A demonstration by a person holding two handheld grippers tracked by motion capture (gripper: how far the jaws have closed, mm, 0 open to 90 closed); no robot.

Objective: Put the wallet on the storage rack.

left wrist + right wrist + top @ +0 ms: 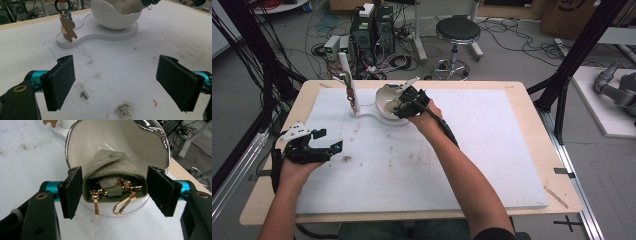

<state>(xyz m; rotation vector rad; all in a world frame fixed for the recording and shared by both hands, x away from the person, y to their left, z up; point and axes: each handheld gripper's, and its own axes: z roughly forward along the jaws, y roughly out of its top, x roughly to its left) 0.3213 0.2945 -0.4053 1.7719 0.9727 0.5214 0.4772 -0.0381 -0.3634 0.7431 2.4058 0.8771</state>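
A white bowl stands on a flat white base at the far middle of the mat. In it lies a grey-green key pouch, mouth toward me, with gold clasps spilling out. My right gripper reaches into the bowl. Its jaws stand open on either side of the pouch; the left pad is right at the pouch's edge and the right pad is just clear of it. A white post on the base carries a keyring with a brown figure charm. My left gripper rests open at the table's left, with nothing between its jaws.
A white foam mat covers most of the wooden table; it has dirt smudges and a small grey scrap near the left gripper. Behind the table are a round stool, computers and cables on the floor.
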